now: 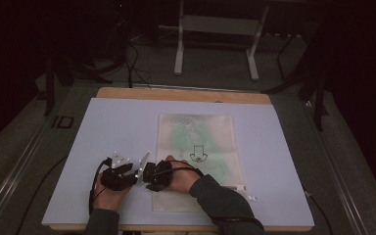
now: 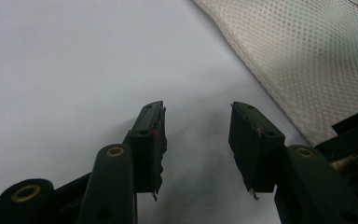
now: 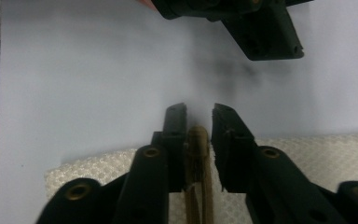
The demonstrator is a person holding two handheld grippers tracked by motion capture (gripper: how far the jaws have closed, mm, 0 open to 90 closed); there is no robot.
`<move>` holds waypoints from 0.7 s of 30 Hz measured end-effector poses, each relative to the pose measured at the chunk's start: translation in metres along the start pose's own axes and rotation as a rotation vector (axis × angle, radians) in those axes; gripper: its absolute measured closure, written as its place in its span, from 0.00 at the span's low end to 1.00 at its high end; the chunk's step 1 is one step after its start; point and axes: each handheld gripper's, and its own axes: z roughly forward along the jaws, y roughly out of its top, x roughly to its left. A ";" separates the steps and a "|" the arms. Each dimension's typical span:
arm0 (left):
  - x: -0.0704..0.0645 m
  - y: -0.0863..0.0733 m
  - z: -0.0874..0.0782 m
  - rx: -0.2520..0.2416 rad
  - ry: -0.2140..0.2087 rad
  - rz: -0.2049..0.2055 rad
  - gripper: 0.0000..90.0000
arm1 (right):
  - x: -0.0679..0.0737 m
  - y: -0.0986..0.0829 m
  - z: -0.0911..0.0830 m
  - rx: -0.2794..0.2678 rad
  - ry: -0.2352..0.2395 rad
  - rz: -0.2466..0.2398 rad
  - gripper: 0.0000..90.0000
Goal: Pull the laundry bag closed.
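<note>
**Mesh pouch, zipper pull gripped**

Lying flat on white bench (image 1: 103, 127): mesh pouch (image 1: 196, 142). Gripping brass zipper pull (image 3: 198, 144) at pouch's near-left edge: right tool (image 3: 199, 116), jaws narrow. Hovering just beside, over bare bench: left tool (image 2: 196, 126), jaws gaping wide, holding nothing.

Green contents inside the mesh bag (image 1: 196, 147) indistinct; brown piece (image 3: 198, 154) between right tongs (image 3: 198, 116) blurred.

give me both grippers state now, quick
left gripper: open, nothing between its jaws, over the bare white table.
right gripper: jaws nearly closed around a thin brown strip at the edge of the mesh bag.
</note>
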 end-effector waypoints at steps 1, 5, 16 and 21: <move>0.000 0.000 0.000 -0.002 0.001 0.000 0.61 | 0.000 0.000 0.000 0.000 -0.005 -0.002 0.89; 0.000 0.000 -0.001 -0.003 0.003 0.000 0.61 | 0.001 -0.001 -0.002 -0.015 -0.010 0.002 0.90; -0.002 0.001 -0.002 -0.008 0.003 0.007 0.61 | 0.004 -0.018 -0.026 -0.073 -0.019 0.018 0.90; -0.003 0.001 -0.002 -0.006 0.000 0.014 0.61 | 0.004 -0.032 -0.028 -0.063 -0.020 0.028 0.90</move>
